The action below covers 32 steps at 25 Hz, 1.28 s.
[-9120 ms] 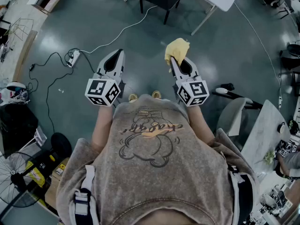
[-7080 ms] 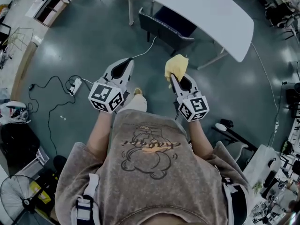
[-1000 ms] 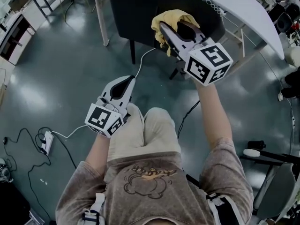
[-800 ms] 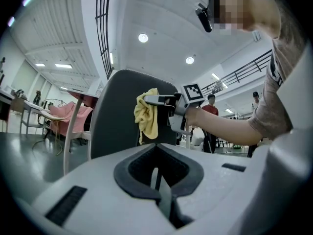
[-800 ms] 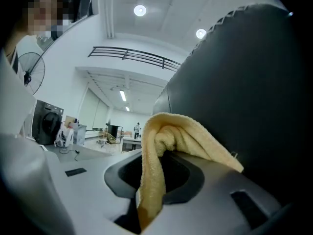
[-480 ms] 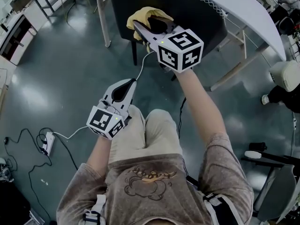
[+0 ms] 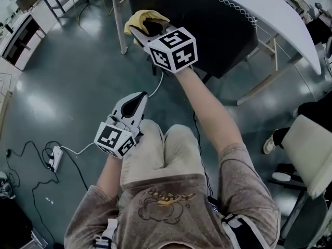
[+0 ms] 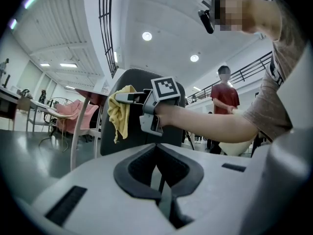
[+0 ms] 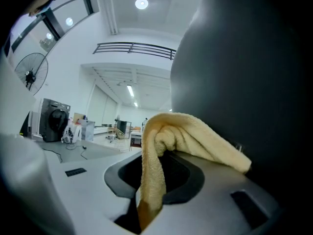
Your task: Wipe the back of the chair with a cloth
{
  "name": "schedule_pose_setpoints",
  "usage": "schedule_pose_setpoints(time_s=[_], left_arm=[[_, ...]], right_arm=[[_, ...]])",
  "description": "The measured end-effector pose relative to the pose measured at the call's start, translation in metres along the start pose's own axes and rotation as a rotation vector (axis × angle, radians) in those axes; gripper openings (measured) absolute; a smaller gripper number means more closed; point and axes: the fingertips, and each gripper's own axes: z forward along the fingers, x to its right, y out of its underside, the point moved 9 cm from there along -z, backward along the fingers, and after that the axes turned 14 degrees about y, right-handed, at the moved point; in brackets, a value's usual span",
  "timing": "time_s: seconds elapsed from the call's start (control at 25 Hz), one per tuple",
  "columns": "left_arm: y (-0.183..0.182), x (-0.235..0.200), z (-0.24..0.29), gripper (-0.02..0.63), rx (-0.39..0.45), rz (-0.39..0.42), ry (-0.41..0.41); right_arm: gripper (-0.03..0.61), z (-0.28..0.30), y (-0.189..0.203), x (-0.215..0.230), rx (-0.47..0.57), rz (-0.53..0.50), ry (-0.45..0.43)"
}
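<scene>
Floor (image 7: 67,77) | right gripper (image 7: 136,30) clamps cloth (image 7: 138,18) (chair (image 7: 218,35) partly cropped) | left gripper (image 7: 139,96) fingers closed

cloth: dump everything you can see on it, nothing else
The cloth is a yellow, terry-looking towel, bunched and folded rather than spread flat. The right gripper is clamped on it: one fold runs down between the jaws, and a loose end hangs below, as the left gripper view shows. It sits near the side edge of the dark chair back, apparently pressed against it, though contact is hard to confirm.
</scene>
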Motion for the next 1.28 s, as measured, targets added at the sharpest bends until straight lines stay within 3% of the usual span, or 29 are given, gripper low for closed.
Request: schedule_pose_setpoints(time_s=[0.24, 0.48, 0.84, 1.28], left_arm=[[0.008, -0.004, -0.002, 0.009, -0.007, -0.023, -0.010], [0.009, -0.008, 0.001, 0.009, -0.004, -0.024, 0.010], [0.013, -0.006, 0.001, 0.009, -0.007, -0.034, 0.020], [0.011, 0.002, 0.014, 0.009, -0.011, -0.030, 0.054]], right_arm=[[0.091, 0.001, 0.006, -0.012, 0.013, -0.030, -0.033], [0.091, -0.040, 0.008, -0.006, 0.066, -0.076, 0.008], [0.092, -0.134, 0.026, 0.003, 0.120, -0.112, 0.124], [0.092, -0.262, 0.065, 0.054, 0.020, -0.154, 0.368]])
